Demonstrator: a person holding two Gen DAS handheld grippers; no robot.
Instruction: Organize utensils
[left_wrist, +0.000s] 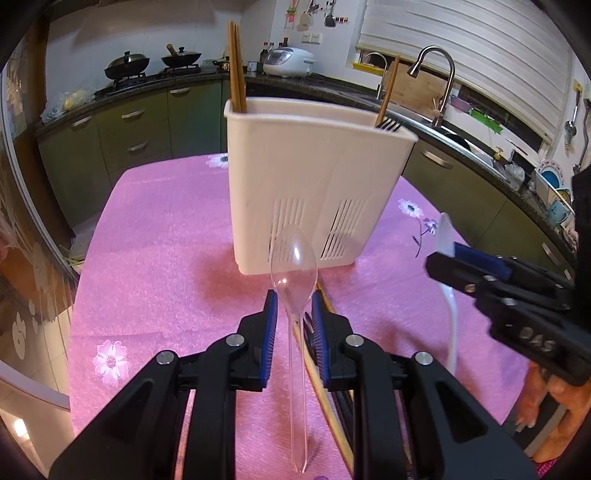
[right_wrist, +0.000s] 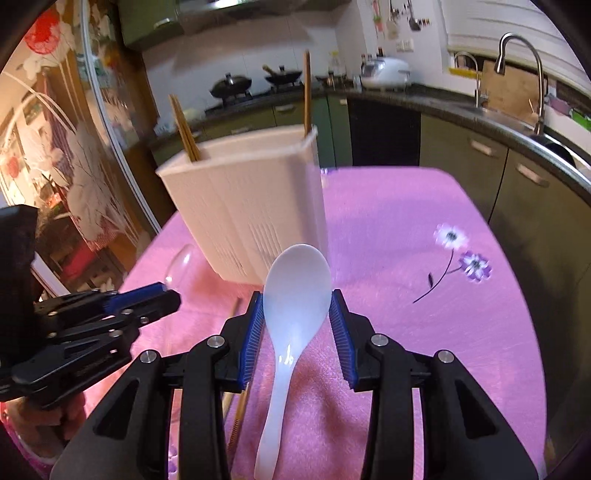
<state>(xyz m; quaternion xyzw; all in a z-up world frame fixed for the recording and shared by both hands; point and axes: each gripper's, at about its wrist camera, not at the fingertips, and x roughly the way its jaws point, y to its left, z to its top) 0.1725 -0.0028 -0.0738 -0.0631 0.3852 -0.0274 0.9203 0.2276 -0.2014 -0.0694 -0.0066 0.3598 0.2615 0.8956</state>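
Note:
A white utensil holder (left_wrist: 310, 184) stands on the pink tablecloth, with brown chopsticks (left_wrist: 236, 66) and a dark fork (left_wrist: 389, 125) sticking out. It also shows in the right wrist view (right_wrist: 255, 206). My left gripper (left_wrist: 293, 314) is shut on a clear plastic spoon (left_wrist: 293, 266), bowl pointing at the holder. My right gripper (right_wrist: 297, 314) is shut on a white ceramic spoon (right_wrist: 295, 291), just in front of the holder. The right gripper also appears at the right of the left wrist view (left_wrist: 447, 254).
A wooden chopstick (left_wrist: 328, 391) lies on the pink tablecloth (left_wrist: 159, 258) under my left gripper. Kitchen counters, a sink with a faucet (left_wrist: 439, 74) and a stove with woks (left_wrist: 129, 64) ring the table.

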